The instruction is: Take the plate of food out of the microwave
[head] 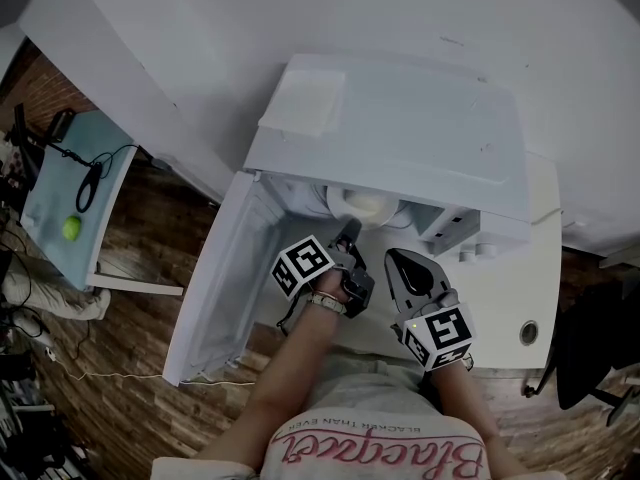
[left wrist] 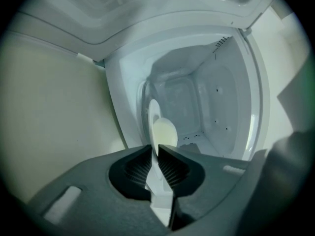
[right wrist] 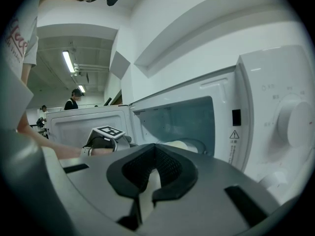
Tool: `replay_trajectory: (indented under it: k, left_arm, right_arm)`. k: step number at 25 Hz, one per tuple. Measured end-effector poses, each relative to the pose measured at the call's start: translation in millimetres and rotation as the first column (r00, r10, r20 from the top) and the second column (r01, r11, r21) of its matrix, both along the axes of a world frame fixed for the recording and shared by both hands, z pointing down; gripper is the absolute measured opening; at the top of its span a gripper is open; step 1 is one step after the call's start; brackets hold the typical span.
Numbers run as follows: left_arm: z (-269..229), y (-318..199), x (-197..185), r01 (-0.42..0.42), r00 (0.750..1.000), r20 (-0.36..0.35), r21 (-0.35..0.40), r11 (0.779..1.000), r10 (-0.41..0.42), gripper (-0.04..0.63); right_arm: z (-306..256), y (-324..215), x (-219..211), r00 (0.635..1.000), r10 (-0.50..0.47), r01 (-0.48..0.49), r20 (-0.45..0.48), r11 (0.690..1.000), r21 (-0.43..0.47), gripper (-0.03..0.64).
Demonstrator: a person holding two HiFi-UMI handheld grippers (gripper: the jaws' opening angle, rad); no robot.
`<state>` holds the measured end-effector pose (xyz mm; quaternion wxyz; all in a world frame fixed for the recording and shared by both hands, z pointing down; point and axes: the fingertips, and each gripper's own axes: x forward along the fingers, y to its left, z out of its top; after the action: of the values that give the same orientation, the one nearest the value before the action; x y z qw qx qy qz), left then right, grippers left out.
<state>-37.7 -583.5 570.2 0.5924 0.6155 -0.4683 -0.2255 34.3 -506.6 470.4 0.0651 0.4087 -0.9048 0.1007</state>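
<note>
White plate [left wrist: 153, 113] rim is pinched in the left tongs [left wrist: 157, 150] — pads clamped on its near edge, pale food [left wrist: 165, 133] just past the tips. The rest of the plate sits ahead of them inside the microwave [left wrist: 197, 97] cavity. The left forearm [head: 300, 353] reaches into the open mouth, tongs tipped slightly down. Right tongs [right wrist: 155, 147] have tips together, nothing between — held just beside the left tongs, outside the cavity. Only the head view shows the door [head: 215, 288] swung wide left of the left tongs, plus the bench [head: 545, 258]. Only the right gripper view shows the dial [right wrist: 295, 124].
</note>
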Motion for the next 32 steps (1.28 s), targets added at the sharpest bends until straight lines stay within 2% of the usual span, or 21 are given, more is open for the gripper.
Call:
replay_trajectory:
  k: [5,12,18,32]
  left_arm:
    - [-4.8,1.2,-1.4,0.050,0.994,-0.101,0.040,0.998,-0.046,0.018]
    - [-6.8,9.3,-0.4,0.075,0.986,-0.156,0.071,0.995,-0.063,0.014]
    - [-6.2,19.0,-1.2,0.087,0.984,-0.162,0.077,0.993,-0.074,0.014]
    - [-17.5,31.5,0.1,0.056,0.986,-0.164,0.109,0.993,-0.037,0.014]
  right_arm:
    - [0.0,7.4,2.1,1.000,0.005,-0.005,-0.001,1.000,-0.004,0.011]
    - [-1.0,17.6,6.0,1.000,0.020,-0.020,-0.001,1.000,-0.006,0.011]
    - [-1.3,27.5,6.3,1.000,0.029,-0.029,0.005,1.000,-0.009,0.011]
    - [-3.0,45.3,2.8,0.999,0.050,-0.050,0.006,0.999,-0.012,0.011]
